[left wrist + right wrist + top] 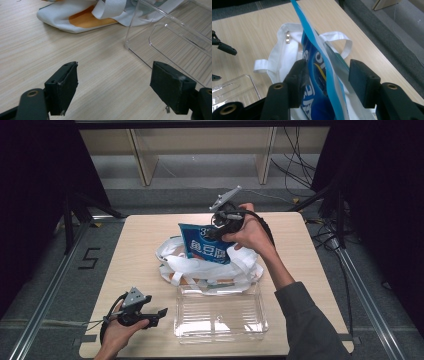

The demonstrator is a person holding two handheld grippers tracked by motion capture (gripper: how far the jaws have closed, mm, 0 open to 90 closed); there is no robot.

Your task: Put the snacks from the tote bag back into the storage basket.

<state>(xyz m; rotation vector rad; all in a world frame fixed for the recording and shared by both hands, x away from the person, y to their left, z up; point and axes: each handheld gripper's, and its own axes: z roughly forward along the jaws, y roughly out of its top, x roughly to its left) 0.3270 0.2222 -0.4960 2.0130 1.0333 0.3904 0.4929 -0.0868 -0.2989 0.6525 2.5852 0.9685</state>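
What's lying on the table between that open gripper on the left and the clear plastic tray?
Nothing: in the high view, only bare wooden table separates the left gripper from the clear plastic tray.

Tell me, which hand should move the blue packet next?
The right. The right gripper already has the blue packet between its jaws, held up over the white bag. The left gripper sits open and empty near the table's front edge, beside the clear box.
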